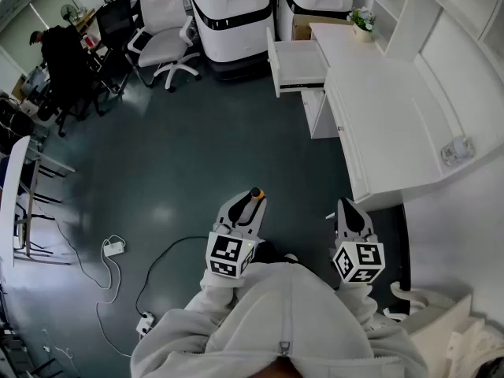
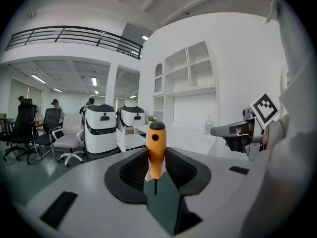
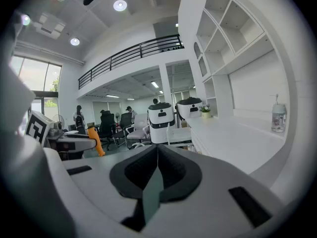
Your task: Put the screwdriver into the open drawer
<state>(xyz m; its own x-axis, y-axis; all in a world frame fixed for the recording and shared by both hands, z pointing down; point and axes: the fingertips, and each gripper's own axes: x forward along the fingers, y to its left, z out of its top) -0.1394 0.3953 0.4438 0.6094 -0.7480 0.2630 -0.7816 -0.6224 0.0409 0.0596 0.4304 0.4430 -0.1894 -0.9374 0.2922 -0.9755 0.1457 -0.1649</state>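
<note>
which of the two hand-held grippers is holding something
The left hand-held gripper: its jaws clamp the orange-handled screwdriver, while the right hand-held gripper is shut on nothing.

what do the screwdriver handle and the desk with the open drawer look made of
Screwdriver handle: probably moulded plastic, smooth orange with a black cap. Desk: likely painted or laminated board, uniformly flat white, no grain visible.

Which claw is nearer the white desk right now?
Right. The right claw hangs just off the white desk, by its near corner; the left claw, gripping the screwdriver, is farther out over the floor.
</note>
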